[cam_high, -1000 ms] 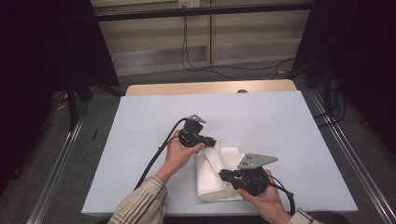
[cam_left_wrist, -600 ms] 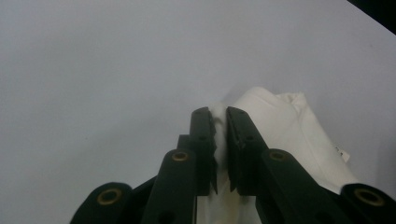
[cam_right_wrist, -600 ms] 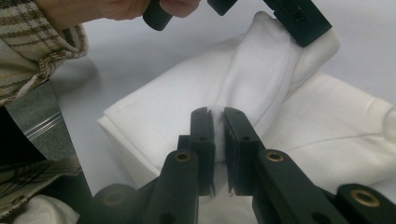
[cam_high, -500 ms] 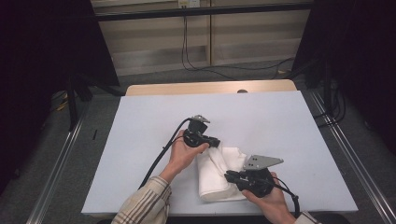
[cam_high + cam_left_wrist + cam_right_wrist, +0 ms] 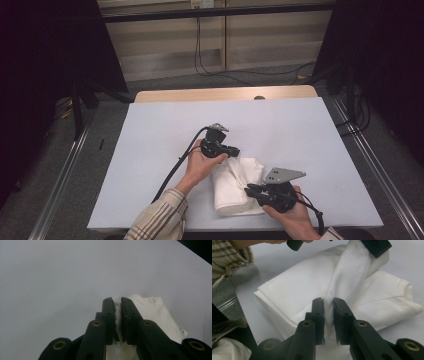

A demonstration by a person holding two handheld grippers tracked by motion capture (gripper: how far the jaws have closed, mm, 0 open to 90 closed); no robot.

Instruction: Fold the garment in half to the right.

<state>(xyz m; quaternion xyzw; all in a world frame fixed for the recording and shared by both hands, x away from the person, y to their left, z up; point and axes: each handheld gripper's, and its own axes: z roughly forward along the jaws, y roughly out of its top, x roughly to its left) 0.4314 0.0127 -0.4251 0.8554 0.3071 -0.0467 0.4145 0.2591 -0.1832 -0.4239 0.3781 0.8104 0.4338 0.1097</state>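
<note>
Near the table's [image 5: 150, 150] front edge, my left gripper [image 5: 234, 151] and right gripper [image 5: 250, 189] each pinch a ridge of the white garment [image 5: 235, 192], already folded compact; judging so, one last fold and smoothing remain.

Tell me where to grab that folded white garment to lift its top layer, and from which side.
Take the raised ridge of fabric running across the white garment, the pleat both claws already pinch. It stands up from the flat folds, so jaws can close across it. Come from its two ends: left claw at the far end, right claw at the near end.
</note>
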